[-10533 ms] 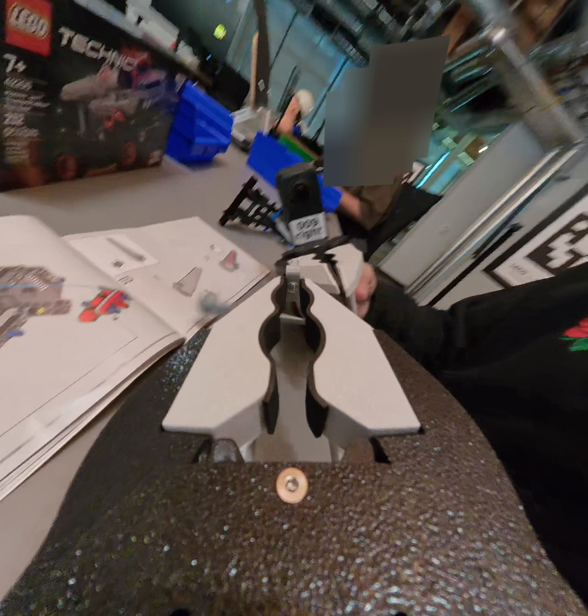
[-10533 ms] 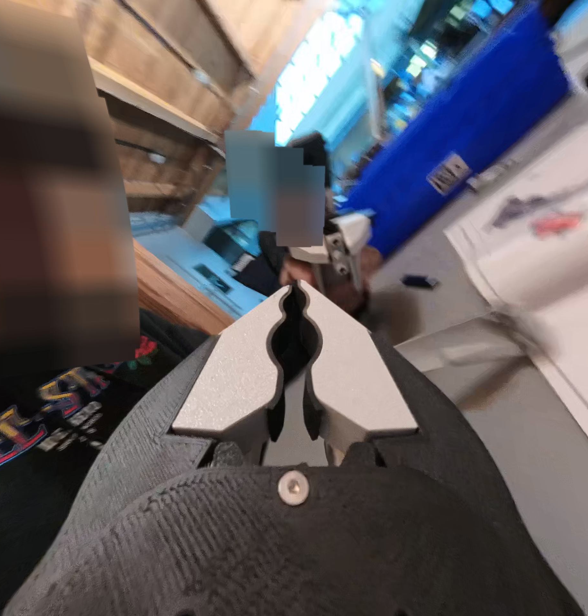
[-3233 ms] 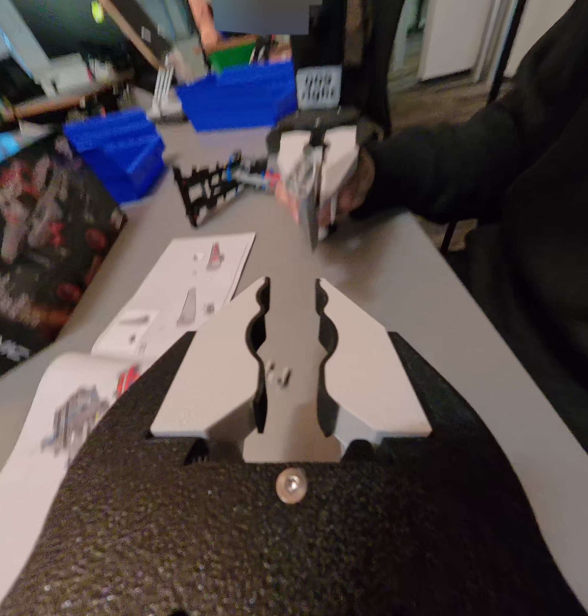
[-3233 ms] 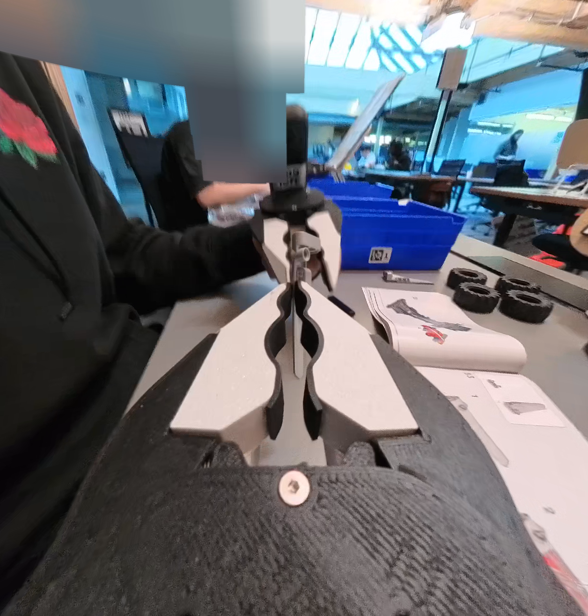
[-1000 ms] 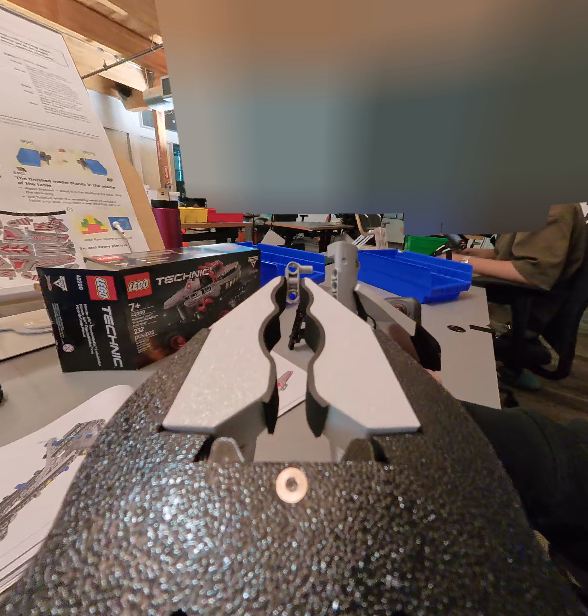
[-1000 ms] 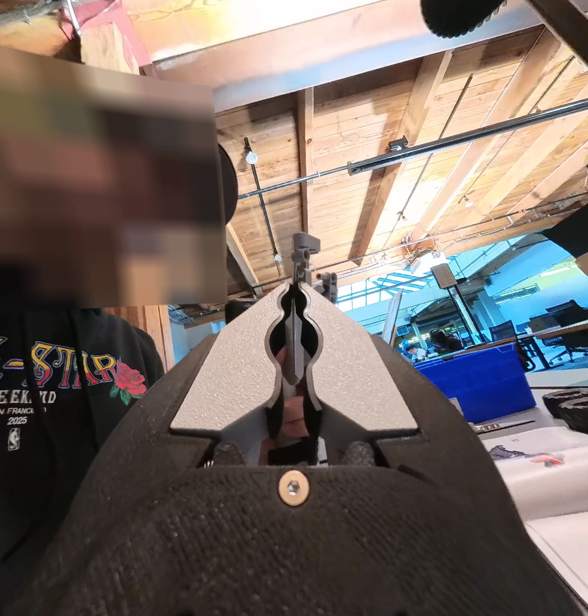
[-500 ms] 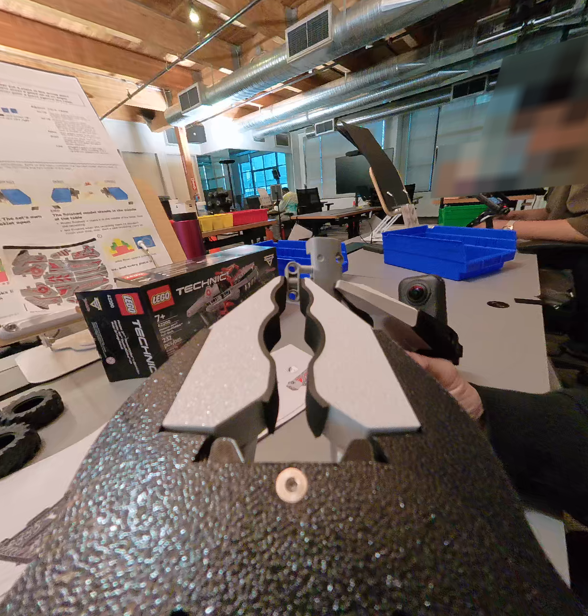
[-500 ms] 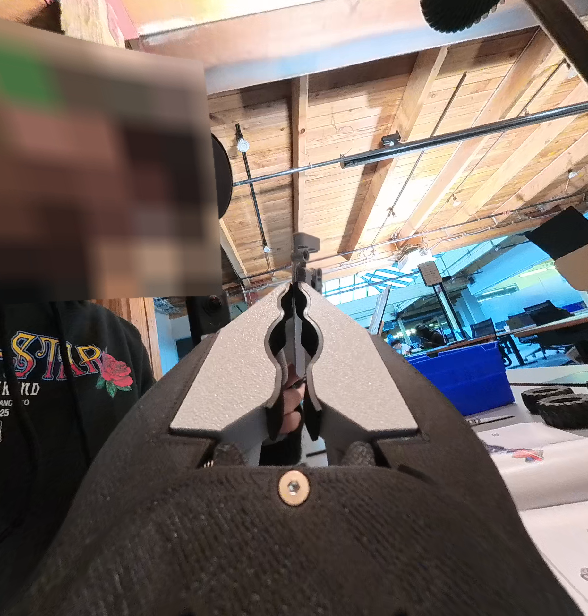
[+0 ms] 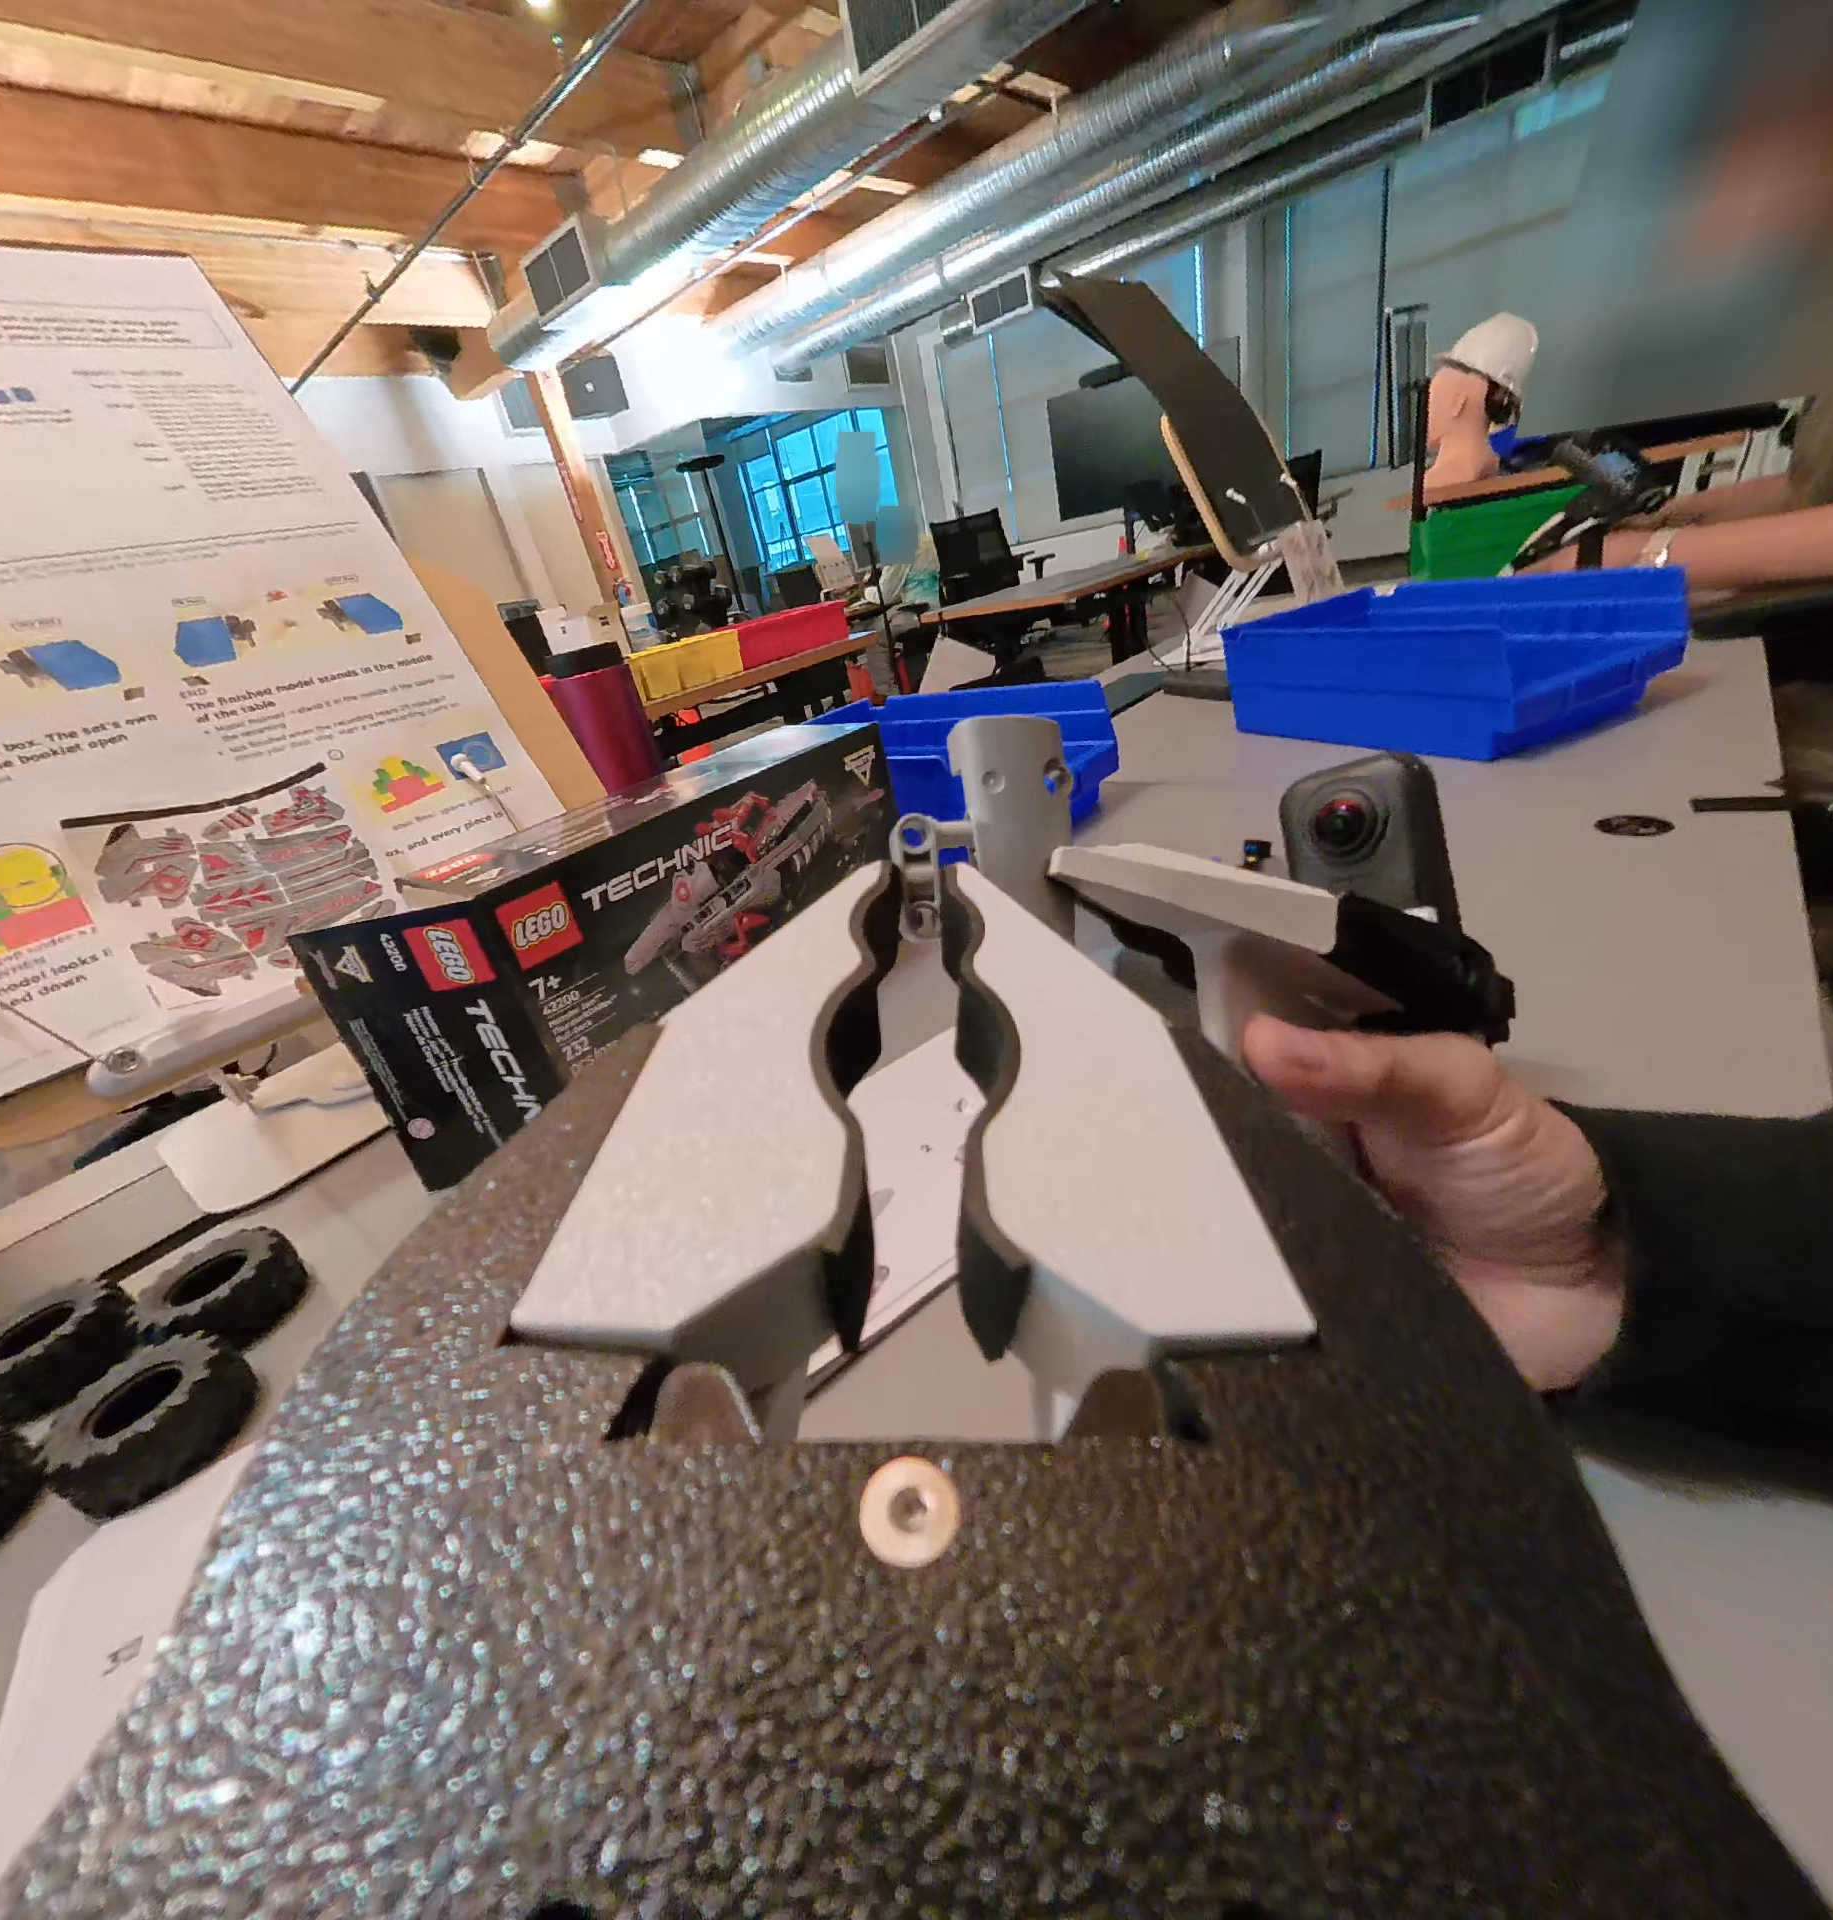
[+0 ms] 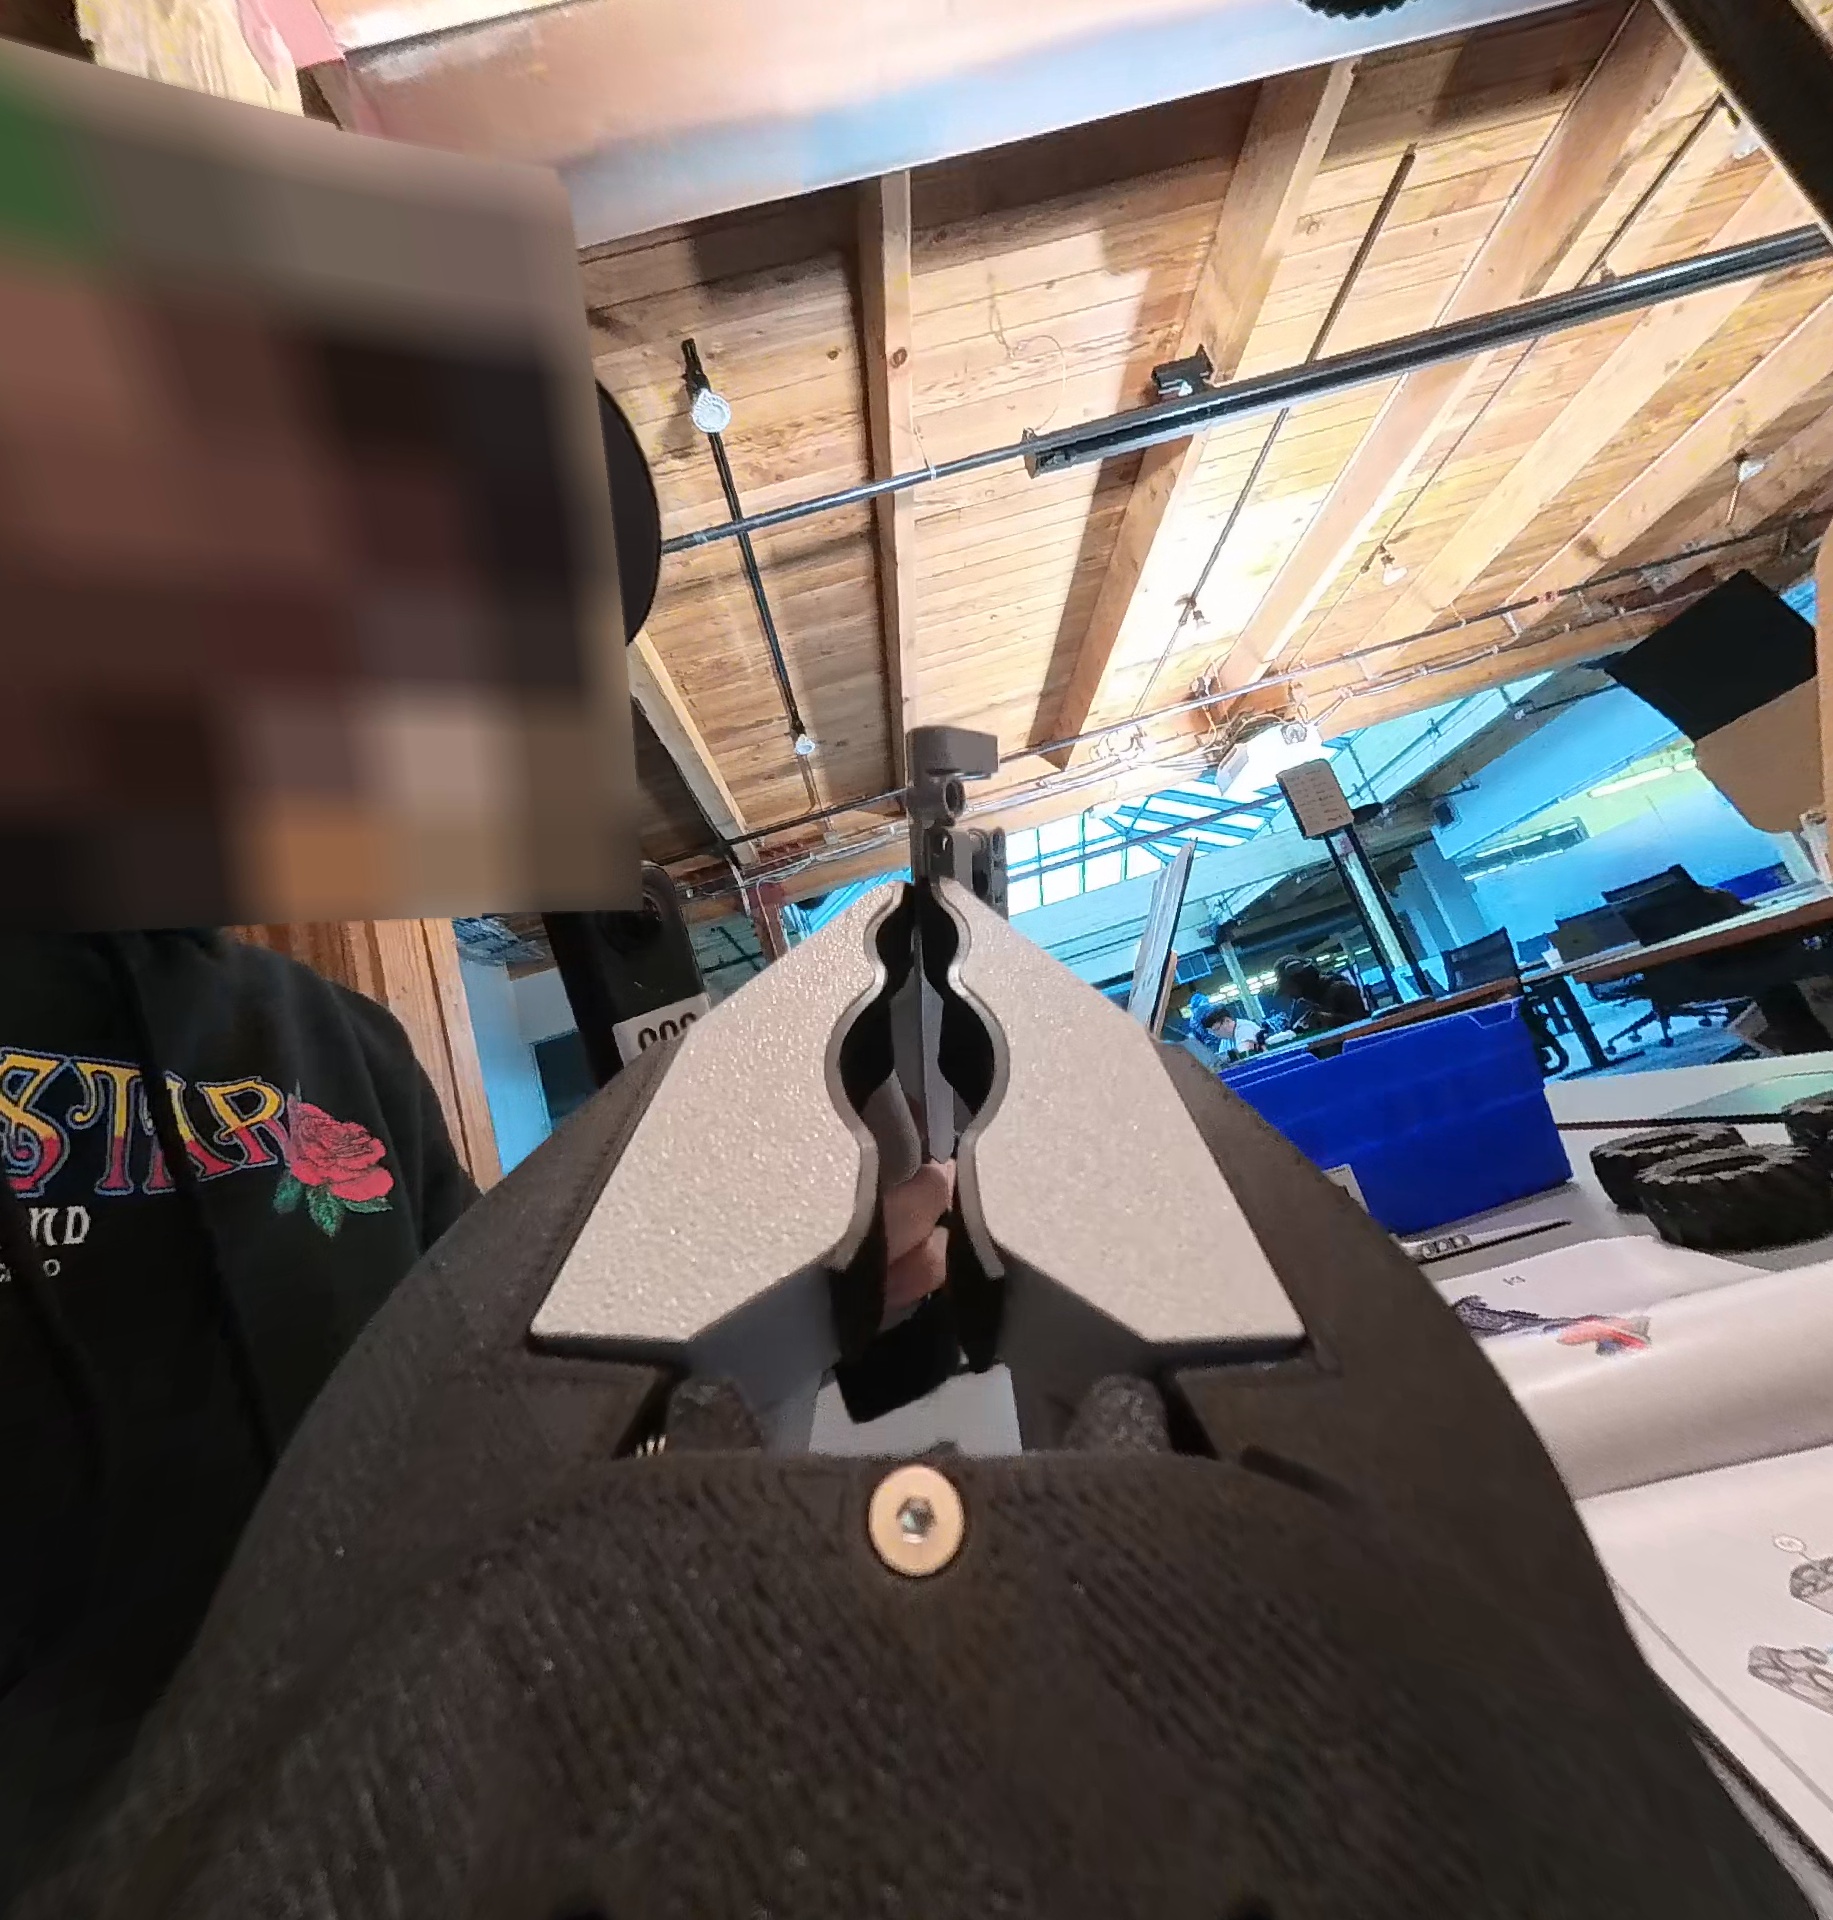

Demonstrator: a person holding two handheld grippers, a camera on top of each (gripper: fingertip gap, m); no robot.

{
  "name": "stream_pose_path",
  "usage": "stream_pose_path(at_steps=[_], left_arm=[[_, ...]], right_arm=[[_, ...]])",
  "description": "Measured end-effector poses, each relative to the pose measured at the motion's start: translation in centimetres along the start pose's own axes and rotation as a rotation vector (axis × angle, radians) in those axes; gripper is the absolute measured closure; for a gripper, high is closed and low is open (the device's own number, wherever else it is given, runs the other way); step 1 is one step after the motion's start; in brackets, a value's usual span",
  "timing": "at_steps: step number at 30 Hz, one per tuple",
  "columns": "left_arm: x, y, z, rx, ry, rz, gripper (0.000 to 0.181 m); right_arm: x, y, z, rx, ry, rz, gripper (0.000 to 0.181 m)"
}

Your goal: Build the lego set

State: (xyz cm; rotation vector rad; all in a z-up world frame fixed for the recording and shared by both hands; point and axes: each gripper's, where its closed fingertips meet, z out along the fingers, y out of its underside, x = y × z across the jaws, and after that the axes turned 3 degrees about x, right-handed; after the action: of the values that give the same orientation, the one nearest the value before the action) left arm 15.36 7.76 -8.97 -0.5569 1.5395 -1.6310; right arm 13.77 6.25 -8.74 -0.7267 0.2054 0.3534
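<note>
My left gripper (image 9: pixel 918 883) is shut on a small grey Lego connector (image 9: pixel 922 847) that sticks out above its tips. Just beyond it, my right gripper (image 9: pixel 1073 868) comes in from the right, held by a hand (image 9: pixel 1431 1143), and grips a larger grey Lego part (image 9: pixel 1005 795) that stands upright against the connector. In the right wrist view my right gripper (image 10: pixel 927 899) is shut on that thin grey part (image 10: pixel 948 769), whose top pokes above the tips. Both are held in the air above the table.
A black Lego box (image 9: pixel 621 966), black tyres (image 9: pixel 133 1351) and an open instruction booklet (image 10: pixel 1722 1351) lie on the grey table (image 9: pixel 1618 935). Blue bins (image 9: pixel 1452 665) stand behind. A poster board (image 9: pixel 164 623) stands at the left. A person in a black hoodie (image 10: pixel 164 1247) is close by.
Both grippers stay shut and tip to tip. The left view has swung left, bringing the tyres into view. The right view has tilted slightly, with the grey part still above its tips.
</note>
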Motion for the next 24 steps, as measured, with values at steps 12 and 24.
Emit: stream_pose_path(at_steps=[12,24], left_arm=[[-0.3,0.4,-0.2,-0.04,0.04,0.208,0.177],[-1.1,1.8,-1.2,-0.099,0.208,0.192,0.176]], right_arm=[[0.4,1.1,-0.2,-0.078,0.021,0.033,0.181],[0.7,2.7,0.0,-0.181,0.033,0.07,0.181]])
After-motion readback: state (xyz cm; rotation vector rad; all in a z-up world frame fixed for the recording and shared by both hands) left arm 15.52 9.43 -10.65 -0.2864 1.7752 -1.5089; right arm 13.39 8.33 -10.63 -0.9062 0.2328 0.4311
